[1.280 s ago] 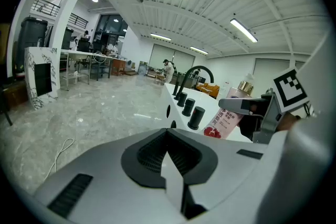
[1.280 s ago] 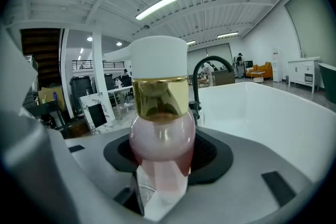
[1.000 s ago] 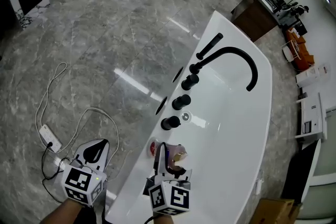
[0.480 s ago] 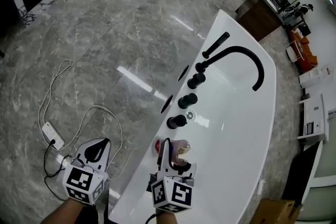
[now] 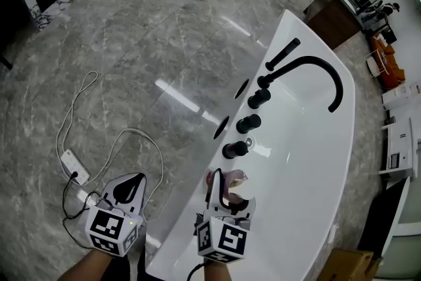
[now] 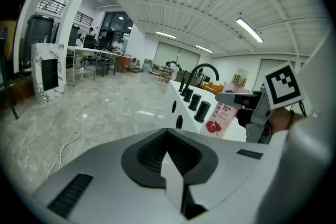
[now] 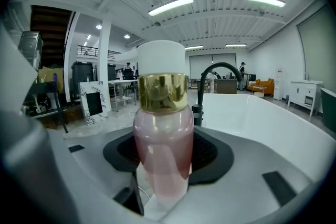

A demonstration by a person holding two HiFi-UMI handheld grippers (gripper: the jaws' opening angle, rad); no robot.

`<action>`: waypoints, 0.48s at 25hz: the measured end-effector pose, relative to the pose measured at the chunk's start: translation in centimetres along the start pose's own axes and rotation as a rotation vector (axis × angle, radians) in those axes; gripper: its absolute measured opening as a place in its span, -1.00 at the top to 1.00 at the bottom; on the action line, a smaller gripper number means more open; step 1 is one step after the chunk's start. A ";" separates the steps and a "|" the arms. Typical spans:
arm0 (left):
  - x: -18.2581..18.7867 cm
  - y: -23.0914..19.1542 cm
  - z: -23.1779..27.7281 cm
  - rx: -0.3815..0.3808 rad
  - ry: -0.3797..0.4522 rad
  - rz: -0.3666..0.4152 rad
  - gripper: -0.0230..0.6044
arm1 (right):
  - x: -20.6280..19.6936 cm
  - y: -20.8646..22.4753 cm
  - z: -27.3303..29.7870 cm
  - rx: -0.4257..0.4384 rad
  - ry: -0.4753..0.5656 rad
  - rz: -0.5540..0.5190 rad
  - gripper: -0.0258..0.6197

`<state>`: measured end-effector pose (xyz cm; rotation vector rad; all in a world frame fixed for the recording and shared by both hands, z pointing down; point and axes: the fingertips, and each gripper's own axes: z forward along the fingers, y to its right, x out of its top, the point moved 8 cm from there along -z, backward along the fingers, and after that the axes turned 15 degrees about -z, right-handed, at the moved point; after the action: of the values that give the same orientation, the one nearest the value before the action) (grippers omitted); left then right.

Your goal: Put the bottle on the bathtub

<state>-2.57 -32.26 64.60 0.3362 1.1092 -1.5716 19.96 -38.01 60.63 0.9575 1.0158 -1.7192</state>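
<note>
My right tongs (image 5: pixel 227 194) grasp the pink bottle (image 7: pixel 163 134) upright at the bathtub (image 5: pixel 309 161) rim, beside the nearest black knob (image 5: pixel 231 150). My left tongs (image 5: pixel 126 189) are clenched, empty.

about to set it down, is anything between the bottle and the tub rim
Nothing visible is. The right gripper holds the bottle right at the bathtub rim, which looks bare there. The nearest black knob stands farther along the rim, apart from the bottle.
</note>
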 end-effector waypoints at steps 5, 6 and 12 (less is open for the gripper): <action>-0.4 0.2 -0.4 -0.012 -0.009 -0.011 0.88 | 0.0 0.0 0.2 -0.004 -0.008 -0.015 0.17; -0.5 0.3 -0.5 -0.016 -0.011 -0.014 0.88 | 0.2 0.0 0.2 -0.009 -0.007 -0.015 0.17; -0.1 0.5 -1.3 -0.031 -0.022 0.000 0.88 | 0.8 -0.3 -0.2 0.009 -0.035 -0.002 0.13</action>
<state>-2.48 -31.17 63.75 0.2975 1.1150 -1.5535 19.44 -38.01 59.95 0.9296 0.9872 -1.7374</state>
